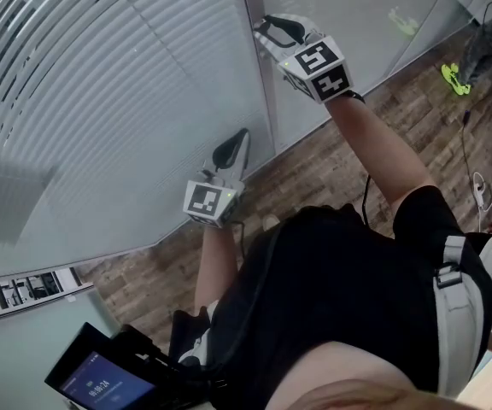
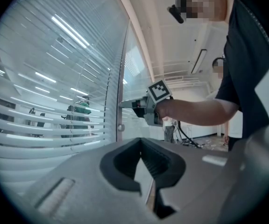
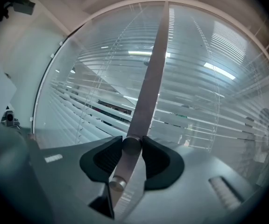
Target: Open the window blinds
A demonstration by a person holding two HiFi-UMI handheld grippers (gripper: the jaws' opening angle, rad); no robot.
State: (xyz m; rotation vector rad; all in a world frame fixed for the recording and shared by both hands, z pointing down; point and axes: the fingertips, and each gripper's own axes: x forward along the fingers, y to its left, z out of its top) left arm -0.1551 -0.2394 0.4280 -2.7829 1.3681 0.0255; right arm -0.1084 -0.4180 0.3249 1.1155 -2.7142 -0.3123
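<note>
currently the right gripper [image 3: 130, 148] pinches a small round knob [image 3: 130, 143] on the upright window frame [image 3: 154, 64] between the slatted blinds [image 3: 204, 97]. the left gripper [image 2: 141, 146] is pressed together and empty. next, probably, twist the knob to tilt the slats.

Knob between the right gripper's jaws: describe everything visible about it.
The knob is a small round stub, dull grey metal by its look, standing out from the grey upright post between two blind panes. The right gripper clamps it from both sides with its dark pads. A second knob sits just below on the same post, untouched.
</note>
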